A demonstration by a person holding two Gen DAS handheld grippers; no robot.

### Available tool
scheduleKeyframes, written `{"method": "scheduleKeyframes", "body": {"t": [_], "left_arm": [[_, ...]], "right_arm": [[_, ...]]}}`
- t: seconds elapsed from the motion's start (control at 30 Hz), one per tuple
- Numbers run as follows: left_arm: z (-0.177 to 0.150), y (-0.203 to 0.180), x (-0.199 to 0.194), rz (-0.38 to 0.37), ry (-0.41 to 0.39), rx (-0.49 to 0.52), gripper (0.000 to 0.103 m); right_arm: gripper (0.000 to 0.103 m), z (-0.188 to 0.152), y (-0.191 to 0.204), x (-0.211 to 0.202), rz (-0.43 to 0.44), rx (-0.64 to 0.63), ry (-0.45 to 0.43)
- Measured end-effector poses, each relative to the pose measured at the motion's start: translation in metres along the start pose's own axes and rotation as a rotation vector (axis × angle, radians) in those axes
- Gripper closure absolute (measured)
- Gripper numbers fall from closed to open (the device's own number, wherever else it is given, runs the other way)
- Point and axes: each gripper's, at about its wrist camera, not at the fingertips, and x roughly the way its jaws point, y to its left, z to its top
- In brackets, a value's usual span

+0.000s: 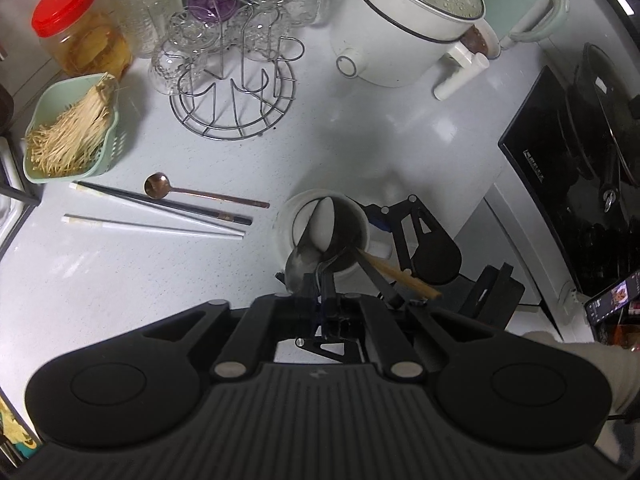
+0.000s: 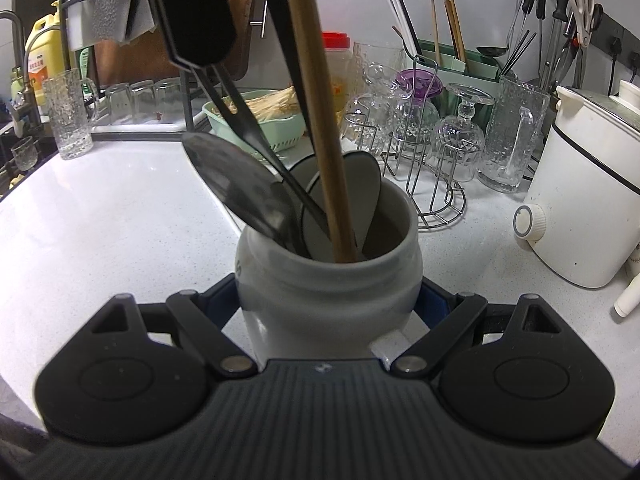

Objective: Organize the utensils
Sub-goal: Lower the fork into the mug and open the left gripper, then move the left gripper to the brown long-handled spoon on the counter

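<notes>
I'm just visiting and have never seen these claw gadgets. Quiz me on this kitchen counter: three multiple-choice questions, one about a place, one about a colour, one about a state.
1. Where does the copper spoon lie?
A. Inside the white jar
B. On the counter beside the black chopsticks
C. In the green basket

2. What colour is the lid of the container with yellow liquid?
A. Blue
B. White
C. Red

3. What is the right claw doing?
A. Gripping the white jar on both sides
B. Hanging open, away from everything
C. Pinching a white chopstick

Answers:
1 B: the spoon rests flat on the counter, next to the black chopsticks.
2 C: the lid is bright red.
3 A: the right wrist view shows the white jar filling the gap between its fingers.
</notes>
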Motion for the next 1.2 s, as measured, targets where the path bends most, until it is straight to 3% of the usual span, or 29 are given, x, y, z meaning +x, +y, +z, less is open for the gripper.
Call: {"method": "scheduleKeyframes", "body": {"t": [0.1,0.17,0.23,0.37,0.53,0.83,1.07,1.2], "left_arm": [[-0.001,0.007,-0.005,0.019,-0.025,0.003,0.097],[-0.004,0.012,-0.01,0.027,-0.058,-0.003,0.082],[-0.01,0.017,-0.016,0.019,-0.098,-0.013,0.08],[-0.029,0.026,-0.021,0.006,-0.188,-0.033,0.08],[-0.057,0.048,-0.018,-0.054,-0.302,-0.154,0.08],[-0.103,0.08,-0.008,-0.084,-0.462,-0.346,0.08],[-0.129,0.087,-0.007,-0.104,-0.549,-0.396,0.08],[-0.14,0.088,-0.005,-0.065,-0.597,-0.377,0.08]], "right_arm": [[0.011,0.0,0.0,0.0,0.001,-0.002,-0.001],[0.011,0.0,0.0,0.0,0.002,-0.004,-0.001],[0.011,0.0,0.0,0.0,0.004,-0.005,-0.002],[0.011,0.0,0.001,0.0,0.005,-0.012,-0.003],[0.011,0.001,0.001,0.001,0.001,-0.005,0.005],[0.011,0.002,0.005,0.001,-0.032,0.015,0.019],[0.011,0.002,0.008,0.0,-0.064,0.045,0.028],[0.011,0.001,0.012,-0.002,-0.085,0.064,0.036]]}}
